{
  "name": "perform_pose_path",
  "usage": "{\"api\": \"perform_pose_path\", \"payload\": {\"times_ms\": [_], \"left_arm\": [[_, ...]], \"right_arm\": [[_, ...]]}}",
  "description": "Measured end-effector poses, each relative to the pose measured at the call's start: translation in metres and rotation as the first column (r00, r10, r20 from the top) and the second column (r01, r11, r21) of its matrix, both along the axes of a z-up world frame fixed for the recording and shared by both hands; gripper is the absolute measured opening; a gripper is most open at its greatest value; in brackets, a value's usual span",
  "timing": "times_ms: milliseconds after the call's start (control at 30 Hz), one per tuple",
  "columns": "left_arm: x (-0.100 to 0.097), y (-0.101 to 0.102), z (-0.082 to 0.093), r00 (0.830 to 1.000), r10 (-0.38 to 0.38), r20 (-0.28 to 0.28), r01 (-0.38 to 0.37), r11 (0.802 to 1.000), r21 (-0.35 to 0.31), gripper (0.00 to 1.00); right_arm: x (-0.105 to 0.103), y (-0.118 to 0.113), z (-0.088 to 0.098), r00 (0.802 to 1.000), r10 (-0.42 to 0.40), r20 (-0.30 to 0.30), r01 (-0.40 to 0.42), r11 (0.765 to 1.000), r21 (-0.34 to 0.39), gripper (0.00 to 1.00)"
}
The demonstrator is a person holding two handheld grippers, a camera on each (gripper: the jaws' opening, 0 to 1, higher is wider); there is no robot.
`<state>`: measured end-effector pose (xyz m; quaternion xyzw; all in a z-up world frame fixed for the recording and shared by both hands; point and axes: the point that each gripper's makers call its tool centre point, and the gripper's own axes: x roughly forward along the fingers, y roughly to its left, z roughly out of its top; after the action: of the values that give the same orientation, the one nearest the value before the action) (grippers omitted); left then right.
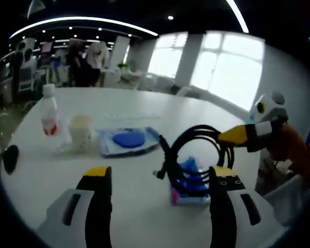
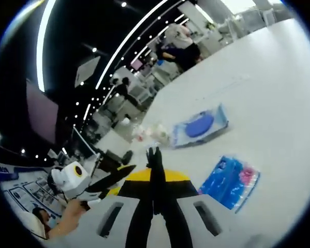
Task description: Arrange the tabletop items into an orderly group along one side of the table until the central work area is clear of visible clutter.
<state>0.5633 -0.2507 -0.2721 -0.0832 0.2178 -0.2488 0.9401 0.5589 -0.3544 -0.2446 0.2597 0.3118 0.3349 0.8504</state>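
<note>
Currently right tool [image 1: 236,135] pinches the black cable [image 1: 196,150], lifted over the blue packet [image 1: 190,187] mid-desk [image 1: 144,103]; left tool [image 1: 157,178] gapes wide. Dangling loop could snag the packet and drag it.

Left gripper view: low above white table [image 1: 144,103], level, facing across toward bright windows [image 1: 227,67] and distant office; blue packet [image 1: 188,183] close, between own jaws. Right gripper view: higher, strongly rolled, table [image 2: 268,77] slanting to upper right, facing dark ceiling lights. Shared: table, blue packet [image 2: 230,181], blue-lidded tray [image 1: 129,139] [image 2: 199,126], bottle [image 1: 49,116], cup [image 1: 81,132].
</note>
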Motion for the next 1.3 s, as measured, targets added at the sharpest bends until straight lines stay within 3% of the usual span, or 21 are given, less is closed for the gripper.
{"api": "perform_pose_path", "payload": {"times_ms": [167,367,533,767,900,1100,1300], "left_arm": [[-0.001,-0.001,-0.001,1.000,-0.011,0.000,0.011,1.000,0.016,0.67],[-0.005,-0.006,-0.005,0.999,-0.041,-0.029,0.041,0.999,0.003,0.46],[-0.006,-0.003,-0.008,0.999,-0.043,-0.029,0.045,0.997,0.056,0.37],[-0.010,-0.005,-0.011,0.997,-0.061,-0.045,0.064,0.996,0.069,0.26],[-0.010,-0.006,-0.010,0.997,-0.068,-0.036,0.071,0.994,0.082,0.14],[-0.010,-0.004,-0.010,0.997,-0.056,-0.050,0.059,0.996,0.061,0.13],[-0.008,0.002,-0.001,0.999,-0.031,-0.007,0.031,0.997,0.067,0.10]], "right_arm": [[-0.011,0.013,0.007,0.997,0.064,0.036,-0.064,0.998,-0.005,0.04],[-0.016,0.021,0.007,0.991,0.109,0.074,-0.106,0.993,-0.043,0.04],[-0.021,0.027,0.007,0.986,0.146,0.081,-0.142,0.989,-0.051,0.04],[-0.026,0.034,0.009,0.977,0.181,0.115,-0.173,0.982,-0.071,0.05],[-0.028,0.035,0.006,0.973,0.194,0.125,-0.183,0.979,-0.093,0.05],[-0.029,0.036,0.006,0.972,0.195,0.130,-0.183,0.978,-0.096,0.05],[-0.030,0.038,0.006,0.964,0.217,0.153,-0.202,0.973,-0.109,0.06]]}}
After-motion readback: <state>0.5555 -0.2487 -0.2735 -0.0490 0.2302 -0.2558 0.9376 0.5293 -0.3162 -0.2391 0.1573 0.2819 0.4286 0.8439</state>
